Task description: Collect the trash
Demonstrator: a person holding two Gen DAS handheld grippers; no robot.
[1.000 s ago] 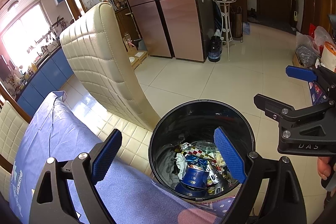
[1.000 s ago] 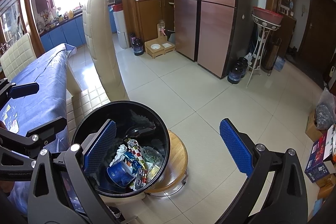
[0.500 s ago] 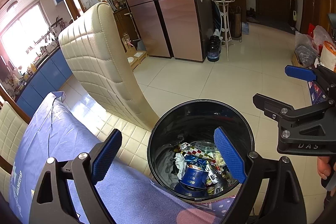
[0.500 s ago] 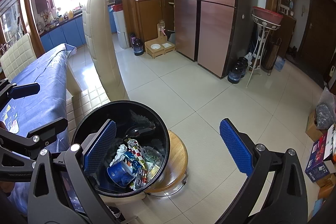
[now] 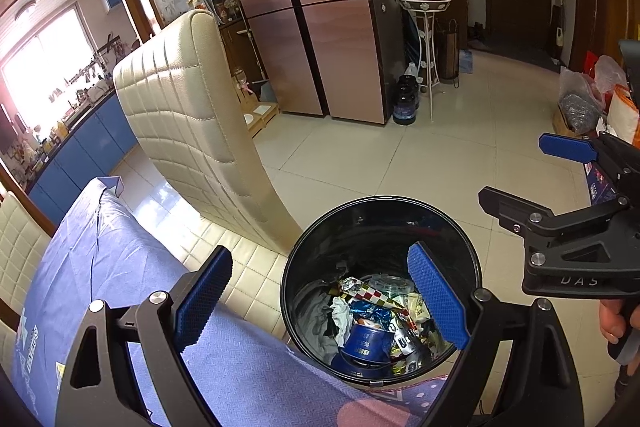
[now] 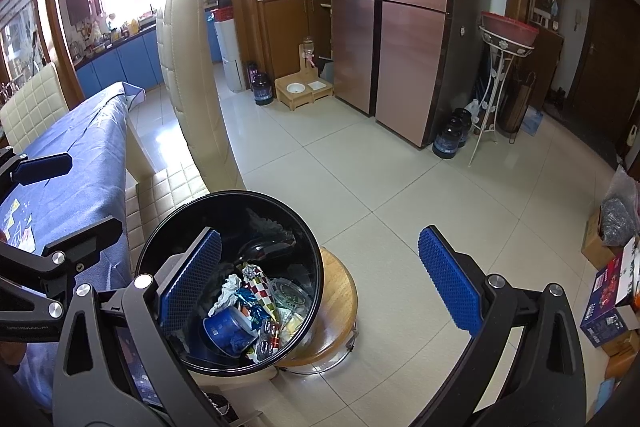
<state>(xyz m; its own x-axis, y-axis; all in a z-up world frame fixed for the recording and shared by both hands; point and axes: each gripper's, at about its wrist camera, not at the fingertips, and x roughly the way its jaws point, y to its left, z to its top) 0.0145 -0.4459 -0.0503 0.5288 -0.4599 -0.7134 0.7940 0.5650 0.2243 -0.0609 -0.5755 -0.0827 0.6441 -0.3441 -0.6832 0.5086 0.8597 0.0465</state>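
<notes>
Both your left gripper (image 5: 320, 303) and right gripper (image 6: 318, 275) have jaws spread, empty. The round black trash bin (image 5: 472, 259), bottom centre, perches on a wooden stool (image 6: 340, 311); bump its rim and it may tip.

There are two claws, the left claw (image 5: 320, 303) and the right claw (image 6: 320, 283), and both are wide open with nothing in them. There is one black bin (image 6: 192, 227) with trash inside. In the trash there is one blue can (image 6: 228, 327). There are two cream chairs, a near chair (image 5: 188, 115) and a far chair (image 6: 34, 107). There is one worktop (image 5: 100, 247) with a blue cloth. Two dark jugs (image 6: 450, 137) sit on the floor.
</notes>
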